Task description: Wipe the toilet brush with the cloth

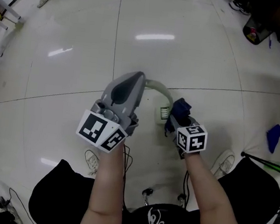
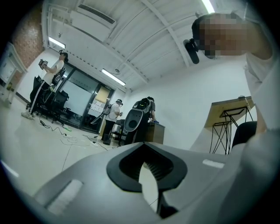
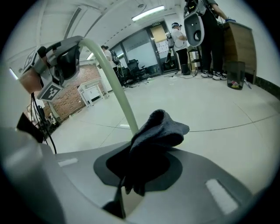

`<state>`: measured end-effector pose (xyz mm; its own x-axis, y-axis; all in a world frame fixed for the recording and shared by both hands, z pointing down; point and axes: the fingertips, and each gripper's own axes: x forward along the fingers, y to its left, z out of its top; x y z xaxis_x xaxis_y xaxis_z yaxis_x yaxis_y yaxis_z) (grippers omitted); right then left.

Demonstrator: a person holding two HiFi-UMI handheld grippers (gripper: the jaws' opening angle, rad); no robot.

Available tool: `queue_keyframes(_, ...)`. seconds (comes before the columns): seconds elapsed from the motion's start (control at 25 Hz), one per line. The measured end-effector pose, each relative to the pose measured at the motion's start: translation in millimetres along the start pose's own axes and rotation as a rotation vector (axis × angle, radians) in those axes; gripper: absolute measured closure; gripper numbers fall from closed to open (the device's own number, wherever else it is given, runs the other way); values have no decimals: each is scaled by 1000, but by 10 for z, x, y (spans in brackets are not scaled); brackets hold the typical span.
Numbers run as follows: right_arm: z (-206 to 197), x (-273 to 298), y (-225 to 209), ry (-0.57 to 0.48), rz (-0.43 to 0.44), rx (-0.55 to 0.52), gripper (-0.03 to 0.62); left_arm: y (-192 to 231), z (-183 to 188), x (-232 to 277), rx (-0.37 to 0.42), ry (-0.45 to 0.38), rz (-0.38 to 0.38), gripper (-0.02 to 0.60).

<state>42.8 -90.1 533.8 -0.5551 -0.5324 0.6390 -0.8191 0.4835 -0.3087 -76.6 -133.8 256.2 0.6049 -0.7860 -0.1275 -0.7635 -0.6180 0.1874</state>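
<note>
Cloth (image 3: 159,131), likely soft and limp, sits clenched in the right tongs (image 1: 176,119), just right of the toilet brush (image 1: 159,88) above the floor (image 1: 189,39). Left tongs (image 1: 137,78) grasp the brush by its handle end, which looks stiff, light and slick, so that seems the place to hold it.

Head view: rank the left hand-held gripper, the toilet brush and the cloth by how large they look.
1. Left hand-held gripper, though nearer the camera.
2. Toilet brush, visible part.
3. Cloth; close to the brush, so unsure.

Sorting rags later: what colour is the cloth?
Dark blue cloth, shown best in the head view.
</note>
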Motion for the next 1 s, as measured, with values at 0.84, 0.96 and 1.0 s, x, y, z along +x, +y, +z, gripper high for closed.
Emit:
queue_keyframes(0.84, 1629, -732, 1663, -296, 156, -270, 520, -79, -19, -27, -58, 87, -26, 576)
queue_keyframes(0.96, 1596, -744, 1515, -315, 157, -118, 520, -112, -20, -17, -58, 83, -33, 575)
queue_keyframes(1.0, 1576, -747, 1456, -321, 159, -62, 520, -124, -22, -13, -61, 79, -36, 575)
